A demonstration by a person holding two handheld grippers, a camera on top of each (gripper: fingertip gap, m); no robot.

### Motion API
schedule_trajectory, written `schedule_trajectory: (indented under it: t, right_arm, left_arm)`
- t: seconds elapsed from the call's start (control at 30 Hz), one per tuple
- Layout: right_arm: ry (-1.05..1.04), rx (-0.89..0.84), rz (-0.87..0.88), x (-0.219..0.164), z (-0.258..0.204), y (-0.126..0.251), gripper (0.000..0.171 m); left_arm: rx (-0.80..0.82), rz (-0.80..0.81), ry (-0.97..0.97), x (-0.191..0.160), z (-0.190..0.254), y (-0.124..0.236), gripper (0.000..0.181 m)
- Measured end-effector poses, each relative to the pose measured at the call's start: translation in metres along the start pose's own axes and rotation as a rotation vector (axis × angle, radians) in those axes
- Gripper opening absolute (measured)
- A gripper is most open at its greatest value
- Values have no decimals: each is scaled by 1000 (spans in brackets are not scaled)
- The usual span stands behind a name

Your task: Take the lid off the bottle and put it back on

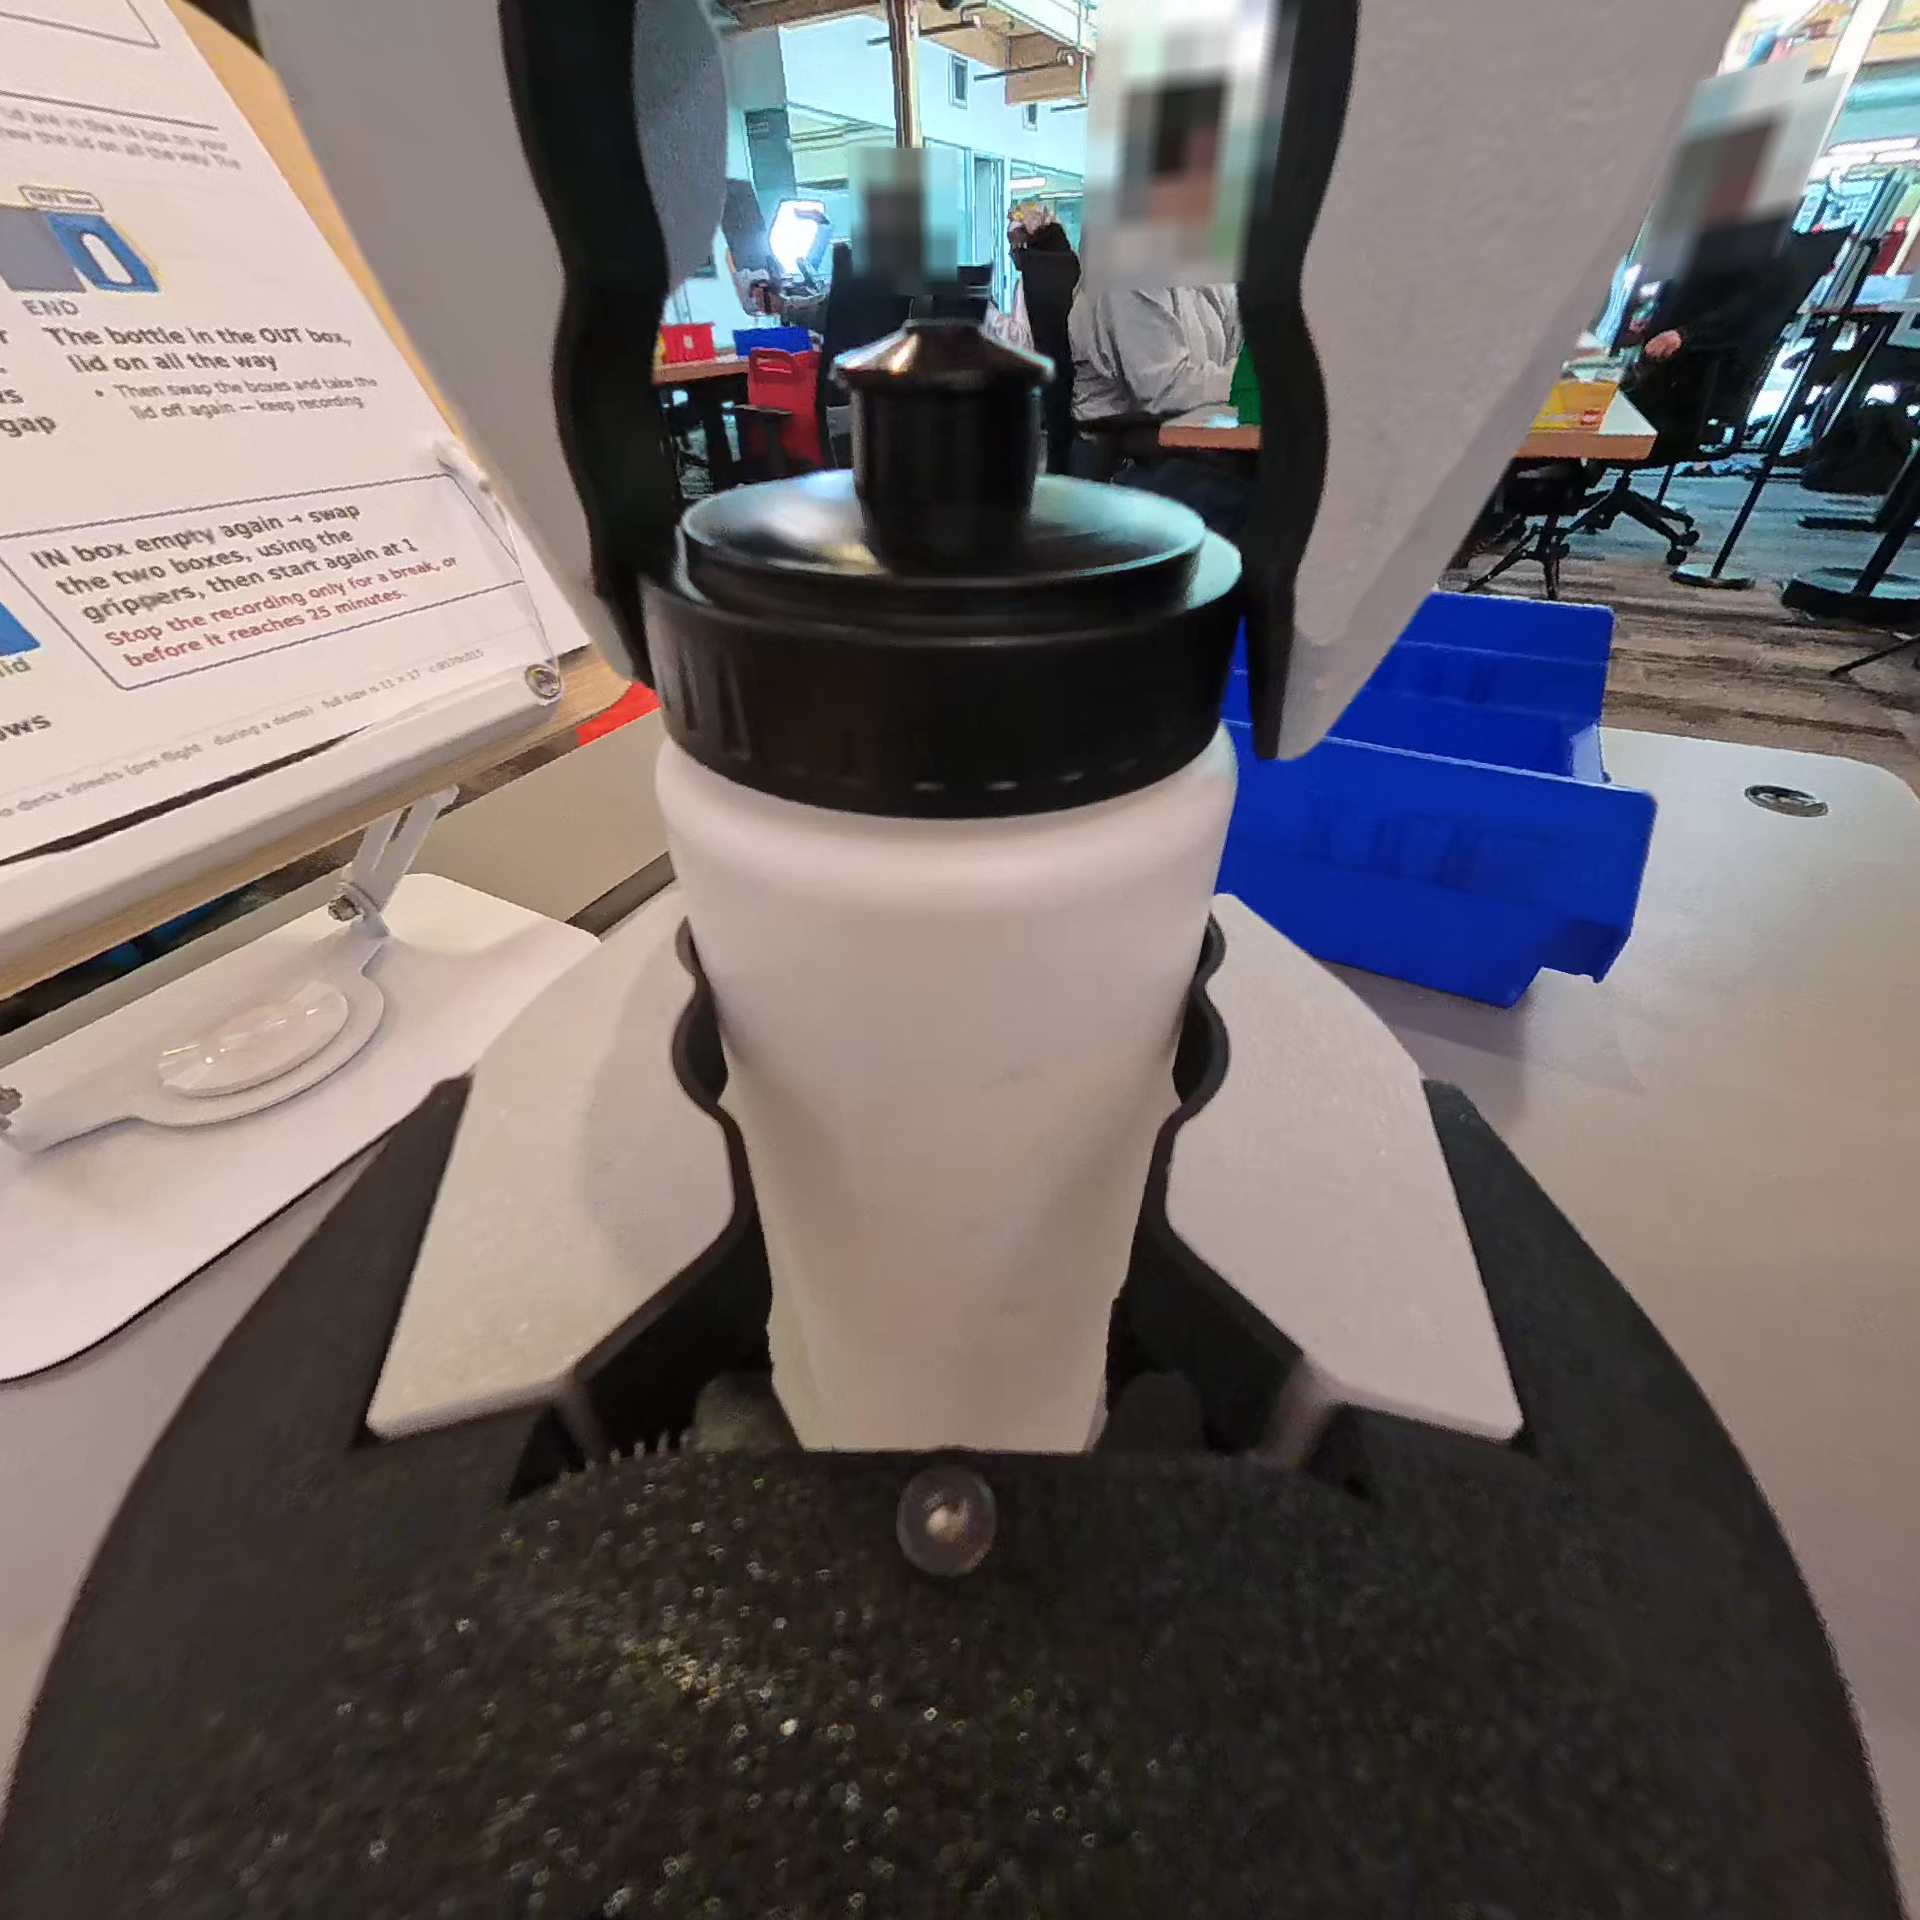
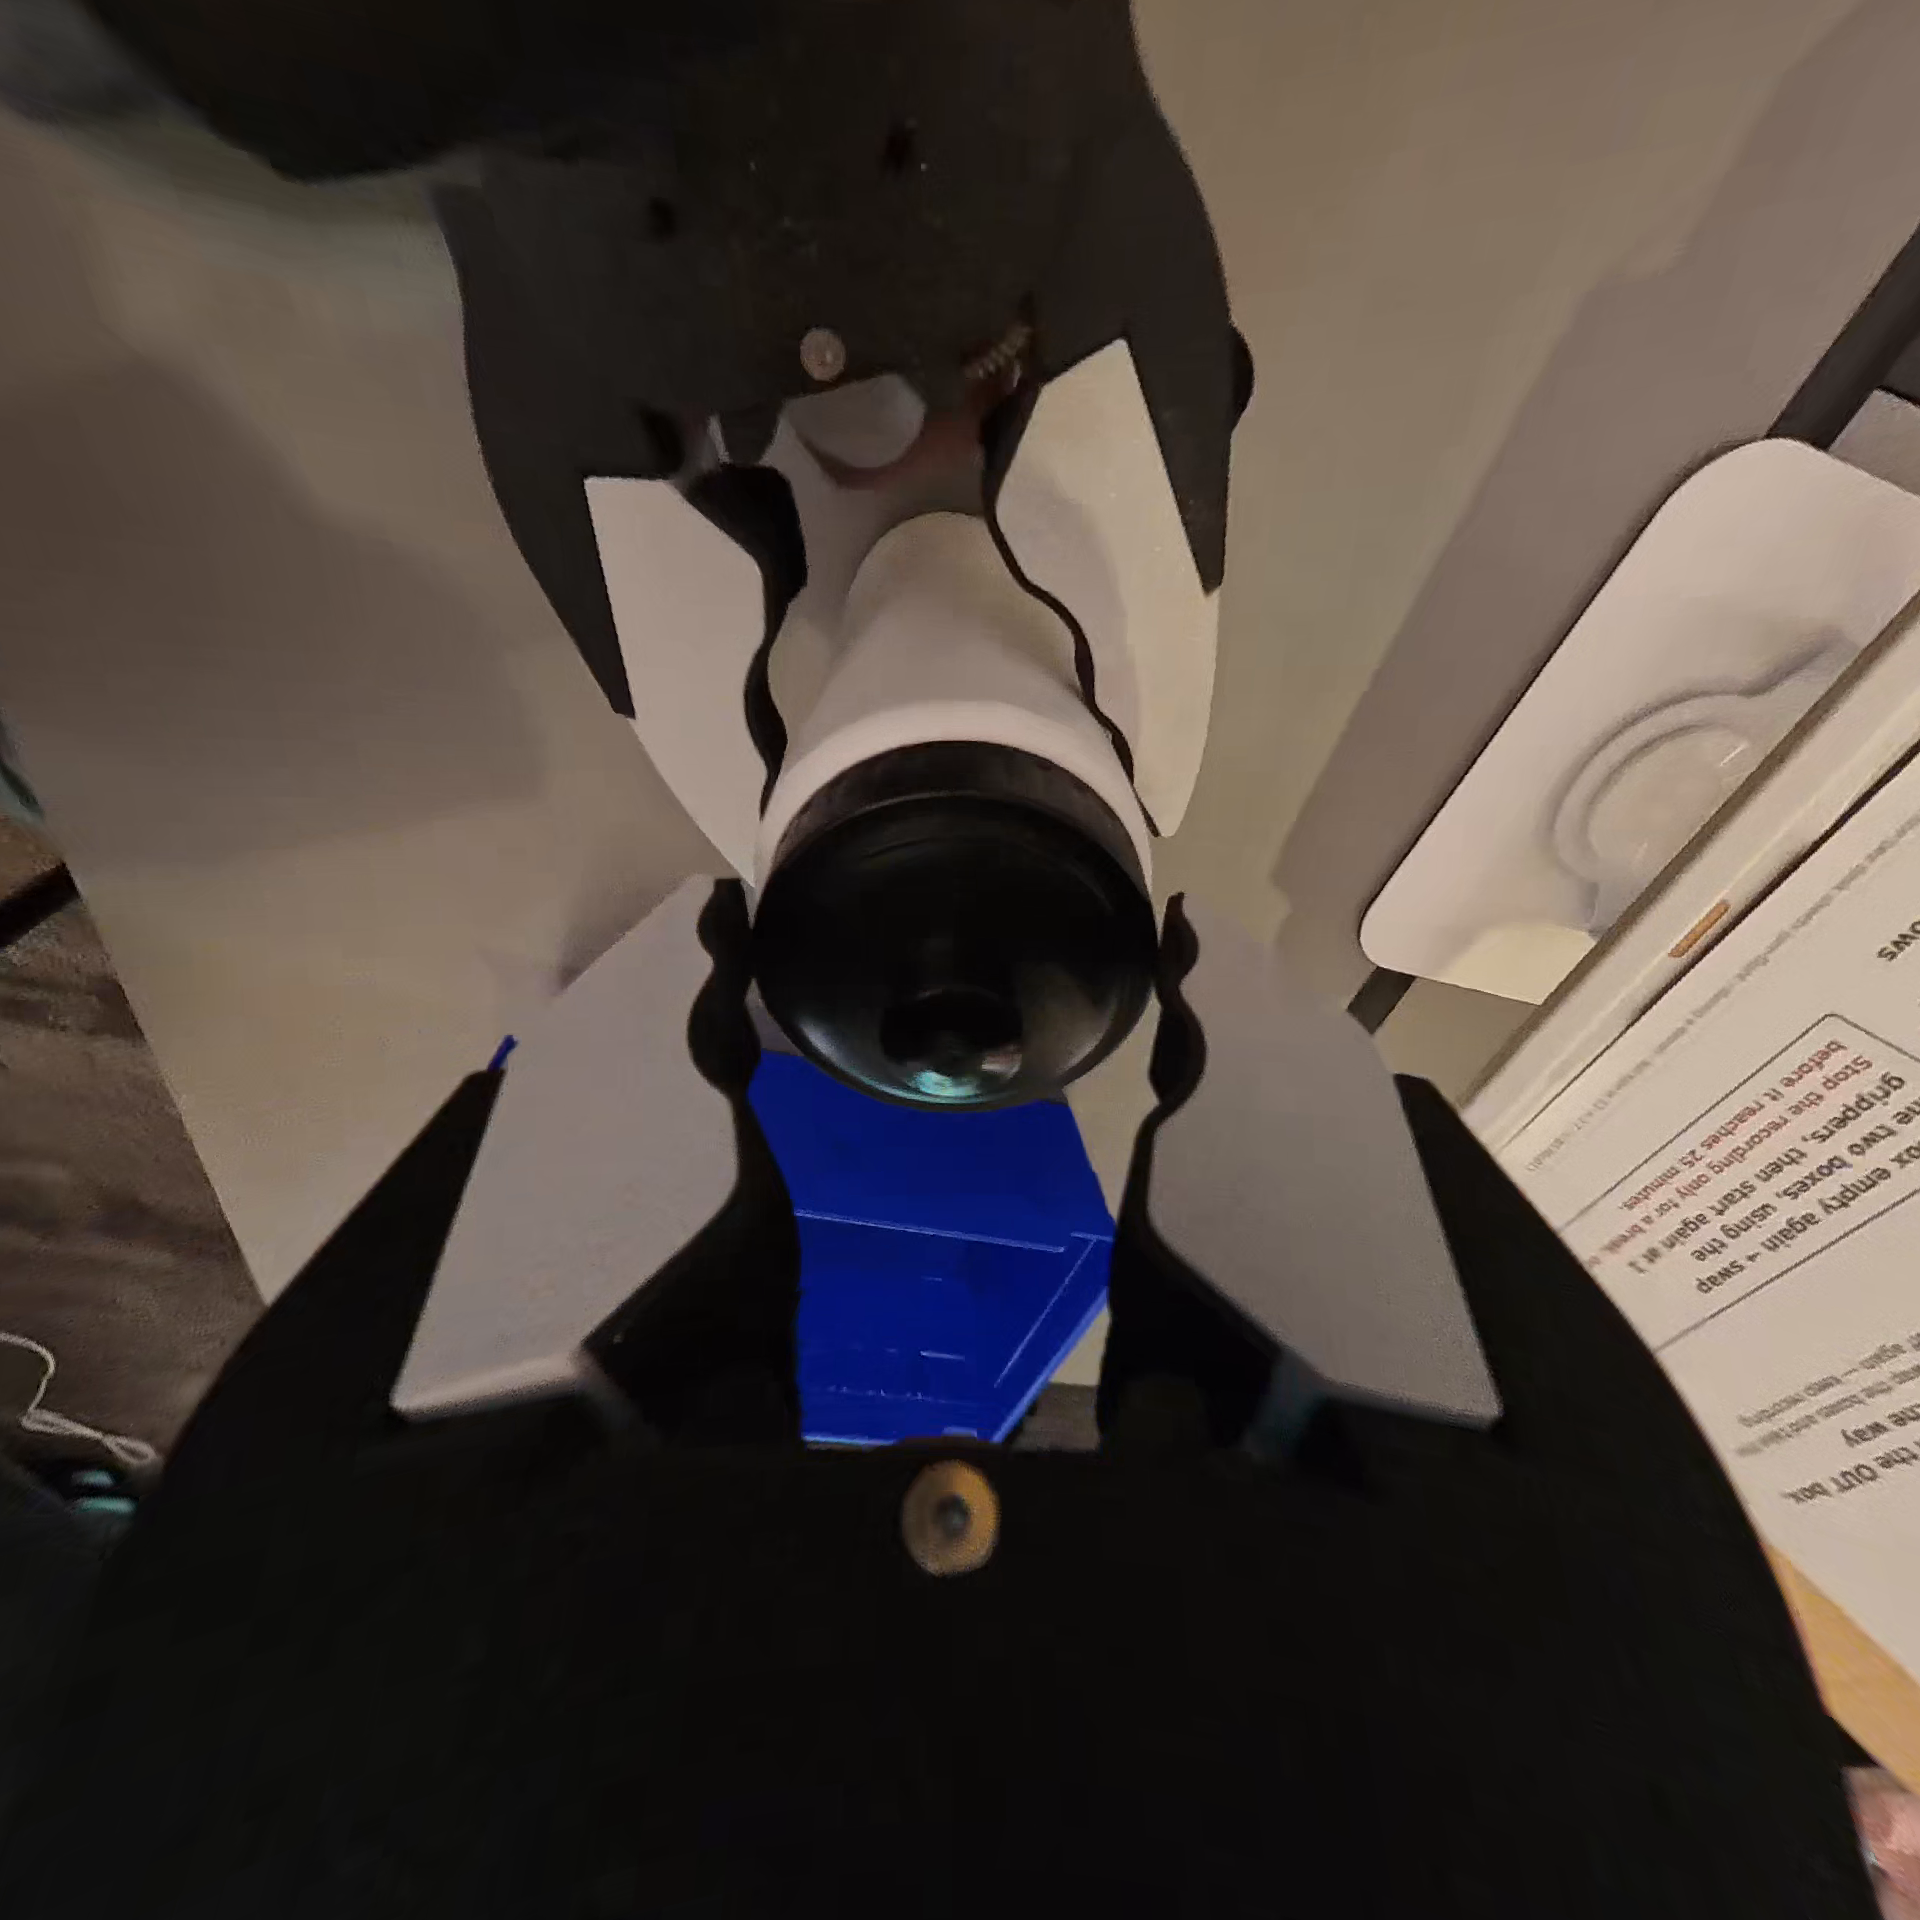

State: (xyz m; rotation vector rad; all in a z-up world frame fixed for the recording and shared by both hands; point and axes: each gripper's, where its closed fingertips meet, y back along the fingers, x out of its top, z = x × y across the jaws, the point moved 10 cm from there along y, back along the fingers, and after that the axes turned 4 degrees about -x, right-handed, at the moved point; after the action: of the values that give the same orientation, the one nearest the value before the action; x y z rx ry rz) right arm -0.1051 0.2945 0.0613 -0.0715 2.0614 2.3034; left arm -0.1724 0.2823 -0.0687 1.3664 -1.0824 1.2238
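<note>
left gripper (image 1: 951,997) is clamped on the body of the white plastic bottle (image 1: 951,1060), fingers pressed to both sides below the shoulder. bottle is upright in the left wrist view, held above the pale grey table (image 1: 1714,1091), not resting on it as far as i can tell.

black ribbed screw lid with a push-pull spout (image 1: 940,644) sits on the bottle neck. right gripper (image 1: 945,665) comes down from above, its black-edged fingers on either side of the lid rim, touching or just about touching. right wrist view looks straight down on the spout; whether the grip is firm, cannot tell.

blue plastic bin (image 1: 1455,831) sits on the table just behind and right of the bottle. white instruction sheet on a tilted stand (image 1: 208,499) stands to the left.
</note>
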Motion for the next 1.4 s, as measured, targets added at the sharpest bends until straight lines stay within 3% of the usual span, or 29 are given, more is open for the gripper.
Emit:
schedule_trajectory:
  t: [0.17, 0.27, 0.4, 0.43, 0.53, 0.63, 0.67, 0.87, 0.97, 1.07, 1.13, 1.3, 1.4]
  right_arm:
    - [4, -103, 36, 10, -2, 6, 72]
    - [-175, -150, 168, 13, -5, 18, 89]
    - [-587, -224, 280, 3, -5, 23, 100]
    - [-697, -235, 270, -1, -6, 22, 92]
    - [-931, -198, 269, -10, -10, 12, 90]
    - [-1016, -145, 287, -9, -13, 2, 76]
    - [-1024, -146, 260, -8, -13, -2, 80]
    - [-890, -135, 135, -4, -9, -4, 76]
    - [-622, -91, 79, -2, -5, -4, 76]
    - [-217, -92, 52, 0, -6, -3, 76]
    - [-76, -77, 21, 3, -2, -4, 76]
    - [-49, -89, 37, 8, -1, -3, 76]
    - [-165, -125, 184, 8, -10, 9, 93]
  left_arm:
    - [-4, 10, 24, -1, -4, 3, 86]
    - [2, 8, 23, -1, -3, 2, 86]
    - [7, 11, 24, -1, -3, 2, 86]
    - [8, 12, 25, -1, -3, 2, 86]
    - [11, 13, 25, -1, -3, 2, 86]
    - [13, 10, 22, -1, -2, 2, 86]
    - [13, 10, 21, -1, -2, 2, 86]
    - [10, 13, 21, -1, -3, 2, 86]
    - [4, 14, 16, -1, -2, 3, 86]
    - [-1, 11, 11, -1, -2, 2, 86]
    - [3, 12, 20, -1, -3, 2, 86]
    - [-5, 22, 32, -2, -5, 4, 86]
    - [-2, 16, 28, -2, -4, 4, 86]
